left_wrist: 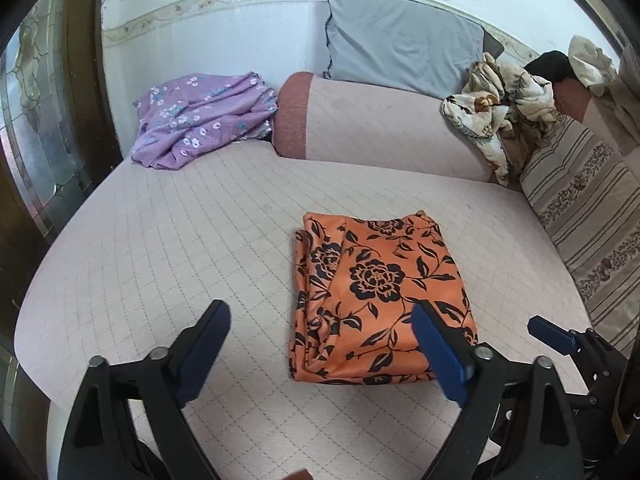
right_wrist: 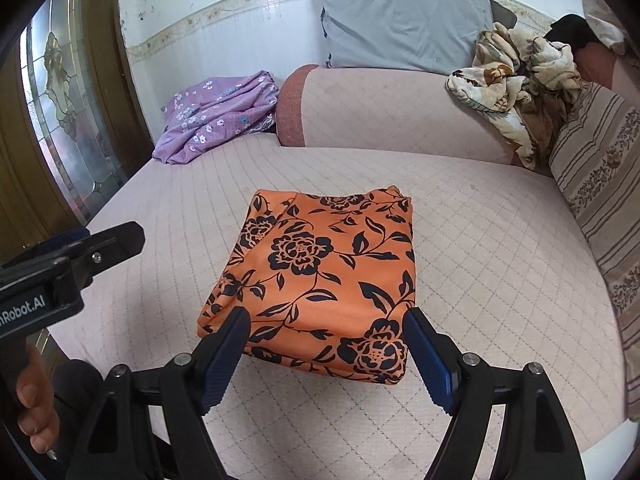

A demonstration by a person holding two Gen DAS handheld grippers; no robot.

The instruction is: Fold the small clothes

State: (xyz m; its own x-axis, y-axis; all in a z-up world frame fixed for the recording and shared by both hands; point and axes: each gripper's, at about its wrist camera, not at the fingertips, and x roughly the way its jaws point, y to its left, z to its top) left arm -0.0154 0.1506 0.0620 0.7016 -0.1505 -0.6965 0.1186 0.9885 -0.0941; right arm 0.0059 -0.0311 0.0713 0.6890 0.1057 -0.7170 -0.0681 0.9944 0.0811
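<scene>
An orange cloth with black flowers [left_wrist: 380, 280] lies folded into a flat rectangle on the pink quilted mattress [left_wrist: 160, 248]. My left gripper [left_wrist: 320, 308] hangs open just in front of the cloth's near left corner, with nothing between its blue pads. In the right wrist view the same folded cloth [right_wrist: 328, 264] fills the middle. There my right gripper [right_wrist: 326, 314] stands open over the cloth's near edge, a finger off each side, and neither pad presses on it. The left gripper [right_wrist: 120, 236] shows at the left edge, held by a hand [right_wrist: 34, 412].
A crumpled purple flowered garment [left_wrist: 200, 120] lies at the back left. A pink bolster [left_wrist: 380, 124] and grey pillow [left_wrist: 400, 48] line the back wall. A cream flowered blanket [left_wrist: 500, 112] and striped cushion [left_wrist: 580, 208] sit at the right. A glass-panelled door [right_wrist: 60, 92] stands at the left.
</scene>
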